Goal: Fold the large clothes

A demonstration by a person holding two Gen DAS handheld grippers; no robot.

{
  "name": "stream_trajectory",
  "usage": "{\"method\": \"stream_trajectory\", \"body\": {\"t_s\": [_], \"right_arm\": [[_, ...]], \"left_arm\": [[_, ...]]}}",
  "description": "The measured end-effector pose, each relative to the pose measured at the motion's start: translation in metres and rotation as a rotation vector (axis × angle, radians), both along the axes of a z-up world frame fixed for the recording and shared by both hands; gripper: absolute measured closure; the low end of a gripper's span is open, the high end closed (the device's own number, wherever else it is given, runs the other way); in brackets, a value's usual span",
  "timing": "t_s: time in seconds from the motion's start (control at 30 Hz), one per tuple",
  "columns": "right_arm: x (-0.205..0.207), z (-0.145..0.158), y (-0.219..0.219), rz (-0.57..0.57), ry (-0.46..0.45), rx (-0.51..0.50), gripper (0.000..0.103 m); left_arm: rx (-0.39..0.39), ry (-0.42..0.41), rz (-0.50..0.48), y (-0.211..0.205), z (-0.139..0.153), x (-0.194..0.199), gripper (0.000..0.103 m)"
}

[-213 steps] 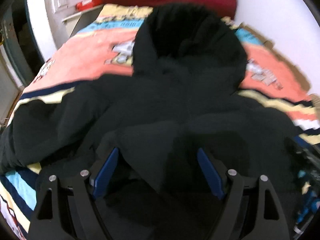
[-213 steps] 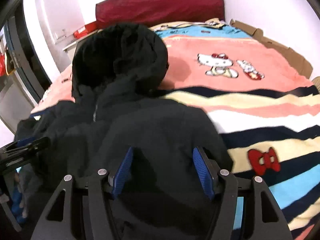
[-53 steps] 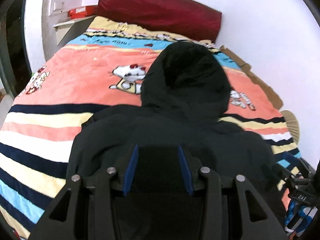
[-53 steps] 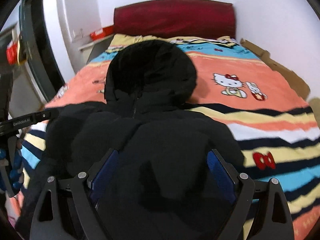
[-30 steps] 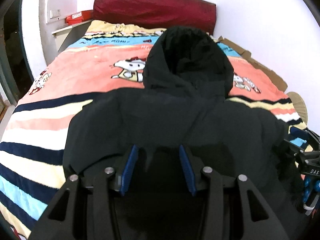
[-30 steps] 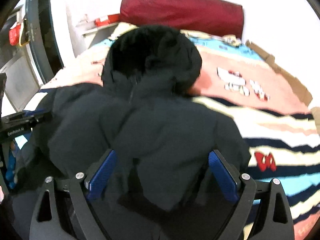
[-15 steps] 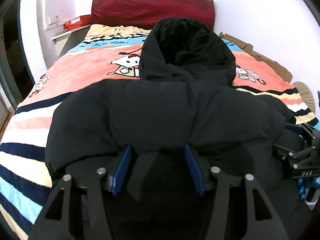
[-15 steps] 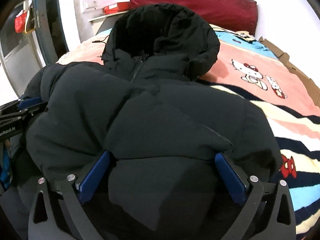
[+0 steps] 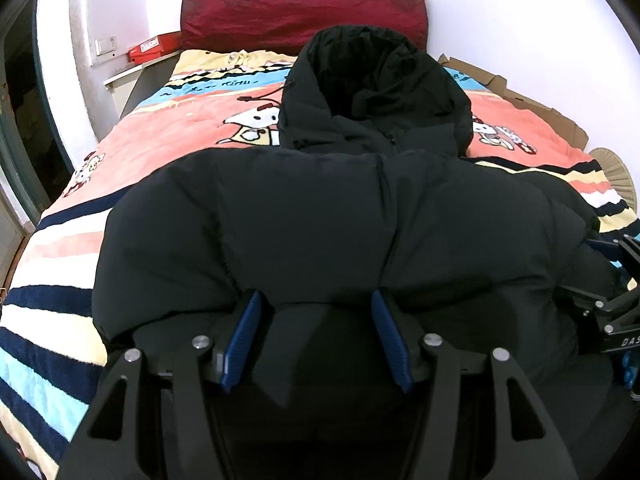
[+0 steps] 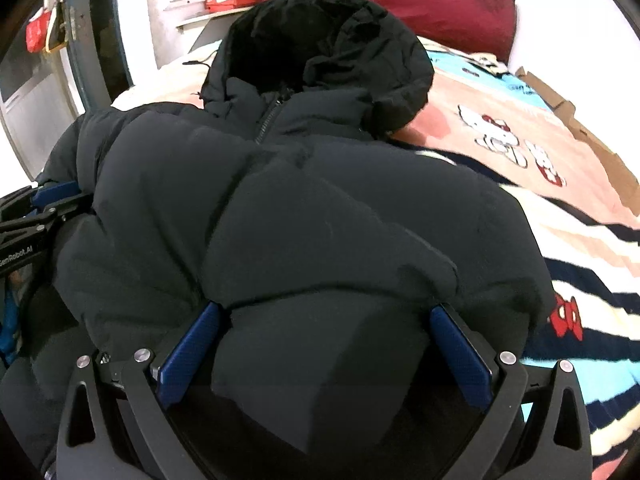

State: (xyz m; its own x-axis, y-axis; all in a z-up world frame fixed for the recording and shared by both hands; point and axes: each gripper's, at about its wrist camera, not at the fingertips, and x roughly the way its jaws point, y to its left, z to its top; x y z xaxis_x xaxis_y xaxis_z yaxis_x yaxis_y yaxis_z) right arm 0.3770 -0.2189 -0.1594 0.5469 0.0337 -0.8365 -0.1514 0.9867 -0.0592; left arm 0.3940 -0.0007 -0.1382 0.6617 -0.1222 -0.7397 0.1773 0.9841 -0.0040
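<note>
A black puffy hooded jacket (image 9: 320, 220) lies on the bed, its body doubled up into a thick bundle and its hood (image 9: 372, 80) pointing at the headboard. My left gripper (image 9: 316, 300) sits at the near edge of the bundle. Its blue pads stand apart, with a loose fold of jacket between them. My right gripper (image 10: 326, 310) is at the same near edge further right. Its fingers are spread wide around a bulging block of the jacket (image 10: 320, 200). Each wrist view shows the other gripper at its side edge, beside the bundle.
The bed carries a striped cartoon blanket (image 9: 160, 140), bare to the left and right of the jacket. A dark red headboard (image 9: 300, 12) stands against the white wall. Flattened cardboard (image 9: 520, 96) lies along the right side. A red box (image 9: 154, 50) rests on a shelf at the left.
Both grippers have come down toward the bed with the jacket's folded edge. The left jaws went from a narrow pinch on the fabric to a wider gap. The right jaws spread a little more.
</note>
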Motion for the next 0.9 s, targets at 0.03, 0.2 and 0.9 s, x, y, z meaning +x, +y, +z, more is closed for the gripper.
{"method": "stream_trajectory", "body": {"t_s": [0.03,0.2,0.9], "right_arm": [[-0.001,0.0,-0.005,-0.005,0.018,0.02,0.001],[-0.004,0.003,-0.016,-0.01,0.046,0.056,0.001],[-0.001,0.058,-0.052,-0.02,-0.045,0.055,0.001]], "left_arm": [[0.001,0.003,-0.002,0.0,0.0,0.0,0.047],[0.014,0.01,-0.003,-0.002,-0.002,0.002,0.047],[0.063,0.015,-0.098,0.022,0.063,0.006,0.047]]}}
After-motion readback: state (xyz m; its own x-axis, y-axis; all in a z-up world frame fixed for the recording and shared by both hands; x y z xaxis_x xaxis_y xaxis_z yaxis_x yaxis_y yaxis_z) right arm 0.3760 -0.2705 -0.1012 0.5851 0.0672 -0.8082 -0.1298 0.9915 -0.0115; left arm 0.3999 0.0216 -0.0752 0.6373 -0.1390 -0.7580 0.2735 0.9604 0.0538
